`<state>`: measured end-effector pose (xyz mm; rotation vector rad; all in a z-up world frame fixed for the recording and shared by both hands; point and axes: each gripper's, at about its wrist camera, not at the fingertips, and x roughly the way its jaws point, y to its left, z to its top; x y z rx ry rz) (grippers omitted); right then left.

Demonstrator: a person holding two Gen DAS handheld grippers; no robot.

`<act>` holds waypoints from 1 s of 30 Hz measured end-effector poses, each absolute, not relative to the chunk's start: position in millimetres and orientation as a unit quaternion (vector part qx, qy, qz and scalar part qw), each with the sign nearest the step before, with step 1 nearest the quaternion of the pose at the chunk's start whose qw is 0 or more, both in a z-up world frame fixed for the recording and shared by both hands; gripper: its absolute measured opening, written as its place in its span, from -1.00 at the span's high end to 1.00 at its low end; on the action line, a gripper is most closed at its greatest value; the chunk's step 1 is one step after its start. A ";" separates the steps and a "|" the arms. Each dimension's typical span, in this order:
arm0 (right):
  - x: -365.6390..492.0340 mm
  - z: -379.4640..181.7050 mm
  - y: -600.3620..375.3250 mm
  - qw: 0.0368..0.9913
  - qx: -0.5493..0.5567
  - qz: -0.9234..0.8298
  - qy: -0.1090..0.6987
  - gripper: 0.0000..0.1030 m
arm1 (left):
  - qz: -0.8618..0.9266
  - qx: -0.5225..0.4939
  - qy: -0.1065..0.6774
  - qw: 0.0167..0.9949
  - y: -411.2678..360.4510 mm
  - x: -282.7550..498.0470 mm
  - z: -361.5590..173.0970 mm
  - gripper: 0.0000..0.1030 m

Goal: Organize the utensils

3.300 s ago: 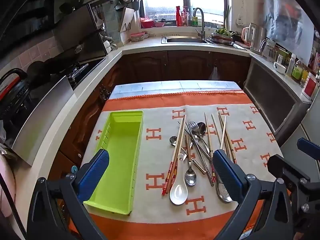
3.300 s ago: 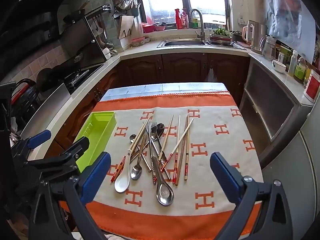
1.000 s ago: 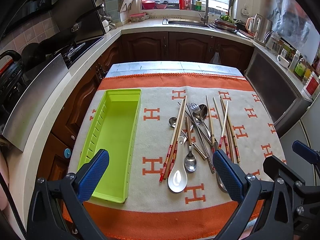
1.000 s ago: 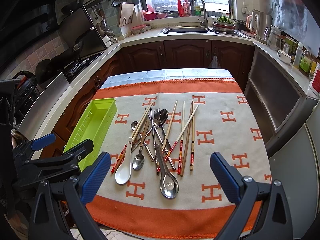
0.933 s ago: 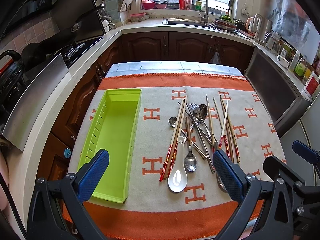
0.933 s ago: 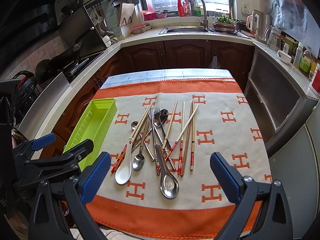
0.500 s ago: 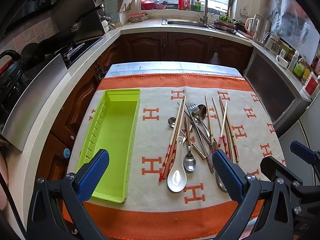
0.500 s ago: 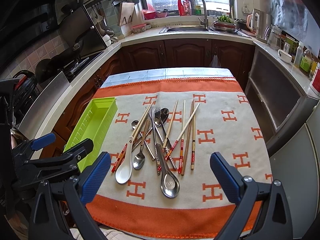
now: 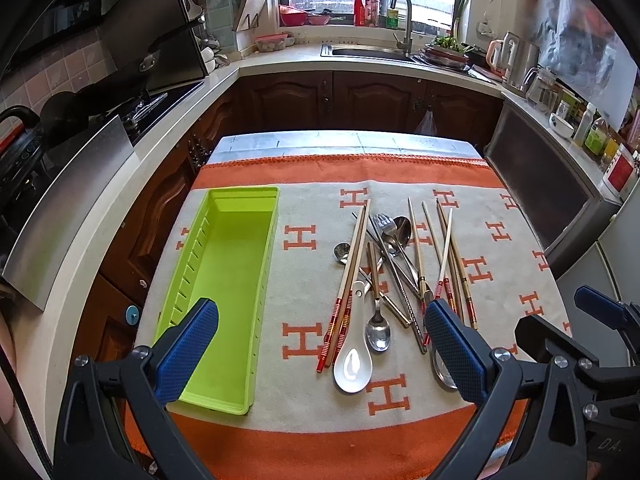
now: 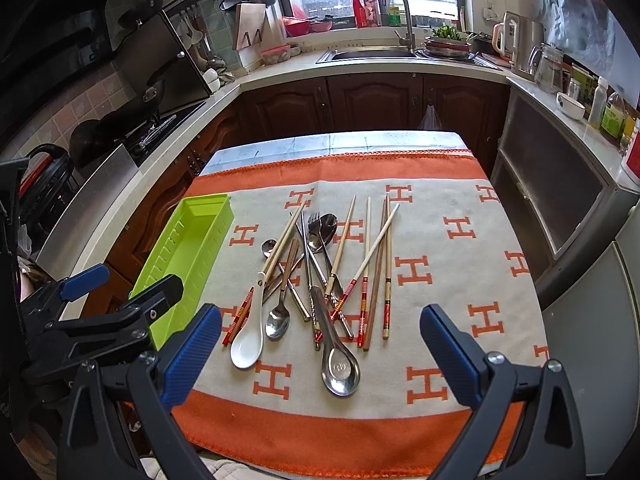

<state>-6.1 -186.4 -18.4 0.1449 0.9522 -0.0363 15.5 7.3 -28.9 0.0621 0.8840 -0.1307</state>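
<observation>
A lime-green utensil tray (image 9: 228, 280) (image 10: 188, 248) lies empty at the left of the table. To its right sits a heap of utensils: a white ceramic spoon (image 9: 353, 368) (image 10: 247, 342), a small steel spoon (image 9: 377, 334) (image 10: 278, 323), a large steel spoon (image 10: 340, 368), a fork (image 9: 382, 226) (image 10: 316, 220) and several wooden chopsticks (image 9: 452, 264) (image 10: 376, 248). My left gripper (image 9: 320, 356) hovers open above the near edge, between tray and heap. My right gripper (image 10: 320, 356) is open over the near edge, in front of the heap. Neither holds anything.
The table wears an orange and beige cloth (image 9: 312, 240) (image 10: 460, 280) with H marks. Kitchen counters wrap around it: a stove (image 9: 132, 108) at left, a sink (image 10: 372, 54) at the back, a kettle (image 10: 520, 44) and bottles at right.
Both views have lifted and tilted down since the oldest frames, so the table now sits lower and fuller in view. The utensils and tray lie as before; both grippers stay open.
</observation>
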 end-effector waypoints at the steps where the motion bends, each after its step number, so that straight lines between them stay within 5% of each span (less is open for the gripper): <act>1: -5.9 -19.7 -186.4 0.885 0.070 -0.018 0.459 -0.93 | -0.069 0.024 0.425 0.902 9.5 17.8 -27.6 -0.98; 13: 32.0 -38.3 -220.2 0.867 0.112 -0.014 0.486 -0.63 | -0.103 0.041 0.447 0.888 7.4 70.9 -45.1 -0.99; 18: 66.1 -64.9 -240.7 0.846 0.138 -0.015 0.516 -0.27 | -0.109 0.061 0.473 0.872 -6.7 105.7 -71.6 -0.98; 30: 130.7 -153.0 -276.1 0.753 0.279 0.015 0.595 0.44 | -0.146 0.058 0.543 0.825 -49.9 157.0 -129.9 -0.61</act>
